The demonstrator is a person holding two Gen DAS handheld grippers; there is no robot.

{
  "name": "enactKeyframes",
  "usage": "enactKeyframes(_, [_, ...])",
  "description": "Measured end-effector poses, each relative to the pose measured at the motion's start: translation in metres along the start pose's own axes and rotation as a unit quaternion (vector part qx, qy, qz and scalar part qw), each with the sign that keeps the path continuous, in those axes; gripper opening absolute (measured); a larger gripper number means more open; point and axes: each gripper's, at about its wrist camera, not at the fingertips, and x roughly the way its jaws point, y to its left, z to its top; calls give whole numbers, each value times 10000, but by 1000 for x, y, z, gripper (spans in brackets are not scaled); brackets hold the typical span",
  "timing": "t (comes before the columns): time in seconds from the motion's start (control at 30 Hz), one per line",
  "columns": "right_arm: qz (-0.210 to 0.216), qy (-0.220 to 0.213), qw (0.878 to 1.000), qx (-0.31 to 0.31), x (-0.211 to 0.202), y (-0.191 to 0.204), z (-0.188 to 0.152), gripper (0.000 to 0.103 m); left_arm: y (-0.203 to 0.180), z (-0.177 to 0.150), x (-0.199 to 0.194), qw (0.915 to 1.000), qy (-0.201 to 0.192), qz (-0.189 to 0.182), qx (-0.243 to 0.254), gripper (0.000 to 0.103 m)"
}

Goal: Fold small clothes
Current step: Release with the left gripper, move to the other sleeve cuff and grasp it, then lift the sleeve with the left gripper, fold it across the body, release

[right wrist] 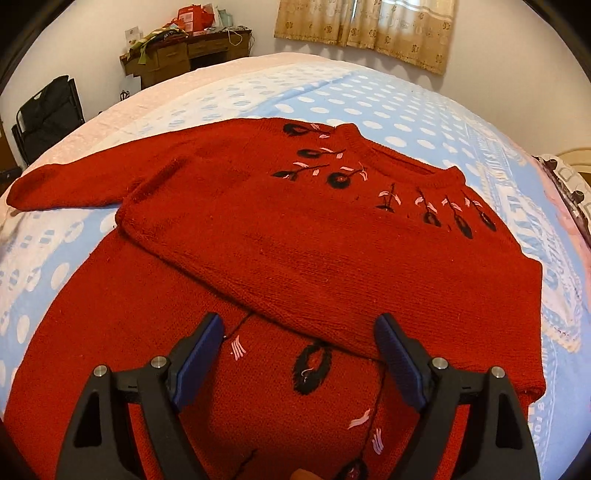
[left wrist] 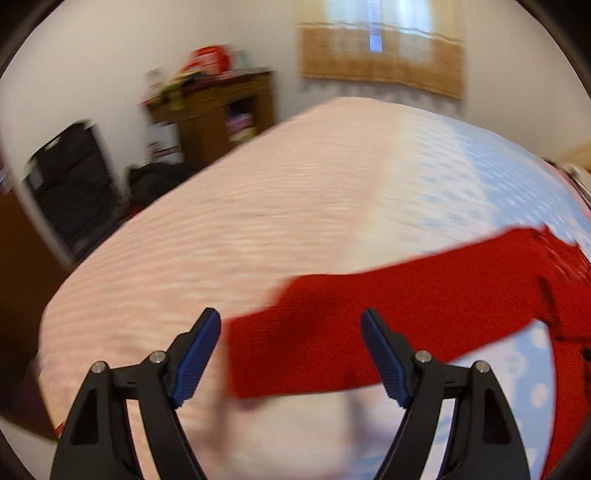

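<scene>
A red knitted sweater point(right wrist: 314, 236) with black and pink flower embroidery lies on the bed, its right sleeve folded across the body and its left sleeve point(right wrist: 70, 184) stretched out to the left. My right gripper point(right wrist: 299, 332) is open and empty, just above the sweater's lower front. In the blurred left wrist view the left gripper point(left wrist: 291, 325) is open and empty, with the end of the red sleeve point(left wrist: 332, 328) lying between and just beyond its fingers.
The bed has a pink cover point(left wrist: 240, 206) on the left and a blue spotted sheet point(right wrist: 406, 107) under the sweater. A wooden cabinet point(left wrist: 221, 107) with clutter and a black chair point(left wrist: 74, 184) stand by the far wall. A curtained window point(right wrist: 369, 29) is behind.
</scene>
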Motion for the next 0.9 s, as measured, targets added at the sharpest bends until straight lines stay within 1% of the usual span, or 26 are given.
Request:
enactKeyframes(0.07, [3,-4,10000,12,0,0,-1,85,22,-4,4,9996,51,134,-243,81])
enactKeyframes(0.13, [-22,-14,10000,2,-1,1,-2,85,34,-10,10,9985,197,52,-512,79])
enactKeyframes(0.17, [-32,-18,10000,-4,-1,2,-2,85,34,-12,12,9980,238,-6,-584,79])
enactKeyframes(0.3, [-59,-30,10000,-1,-2,2,-3,85,26,-19,25,9936,499,-465,-898,79])
enactKeyframes(0.33, [-62,-35,10000,1,-2,2,-4,85,25,-19,29,9908,577,-656,-1037,79])
enactKeyframes(0.4, [-73,-48,10000,5,-3,3,-4,85,21,-22,32,9850,698,-883,-1308,75])
enactKeyframes(0.47, [-74,-54,10000,7,-3,3,-4,85,18,-23,38,9792,790,-1111,-1502,60])
enactKeyframes(0.5, [-73,-53,10000,10,-2,2,-4,85,16,-23,42,9775,843,-1149,-1554,56])
enactKeyframes(0.53, [-70,-53,10000,15,-2,2,-4,85,21,-25,42,9761,846,-1202,-1603,50])
enactKeyframes(0.6, [-64,-51,10000,22,-2,2,-5,85,22,-25,43,9722,827,-1349,-1724,31])
enactKeyframes(0.63, [-64,-50,10000,25,-2,2,-5,86,24,-24,44,9702,837,-1407,-1787,12])
enactKeyframes(0.7, [-65,-54,10000,29,-2,2,-5,86,27,-23,46,9667,780,-1523,-1905,12])
enactKeyframes(0.8, [-71,-53,10000,24,-2,2,-5,86,27,-16,40,9667,587,-1605,-1907,11])
enactKeyframes(0.9, [-84,-67,9999,20,-3,2,-5,86,19,-6,27,9700,342,-1620,-1781,10])
